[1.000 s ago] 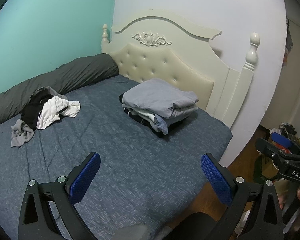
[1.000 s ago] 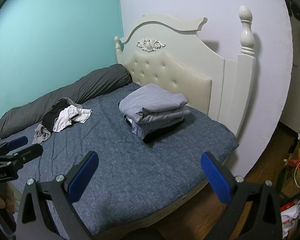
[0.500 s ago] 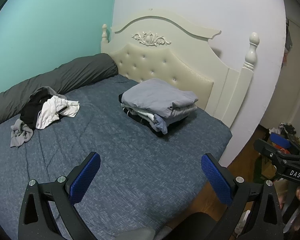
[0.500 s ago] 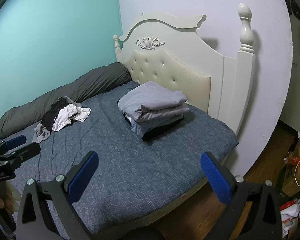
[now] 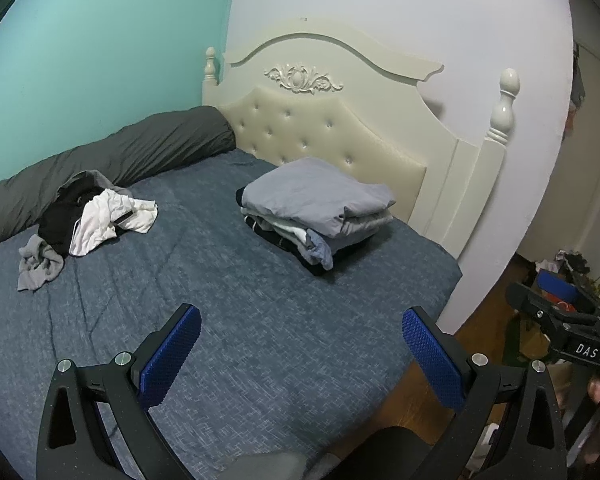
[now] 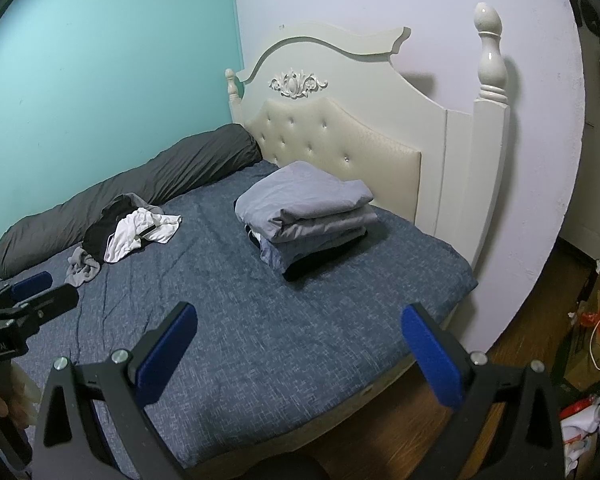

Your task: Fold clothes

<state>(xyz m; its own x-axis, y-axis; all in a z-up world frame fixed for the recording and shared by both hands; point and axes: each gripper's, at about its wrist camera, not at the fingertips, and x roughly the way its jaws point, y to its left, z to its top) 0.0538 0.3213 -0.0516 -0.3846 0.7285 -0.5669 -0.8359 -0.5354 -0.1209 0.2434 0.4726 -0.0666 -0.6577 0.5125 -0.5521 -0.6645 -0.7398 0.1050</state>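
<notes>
Almost nothing shifts; both views creep slightly. I hold left gripper (image 5: 300, 354) and right gripper (image 6: 298, 350) spread wide, empty. Unfolded pile (image 5: 90, 218) lies far ahead-left, nearer my left.

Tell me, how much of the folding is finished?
Done: a folded stack sits near the headboard. In hand: nothing; both the left tongs and right tongs are open above the bed. Left: a crumpled pile of black, white and grey clothes.
</notes>
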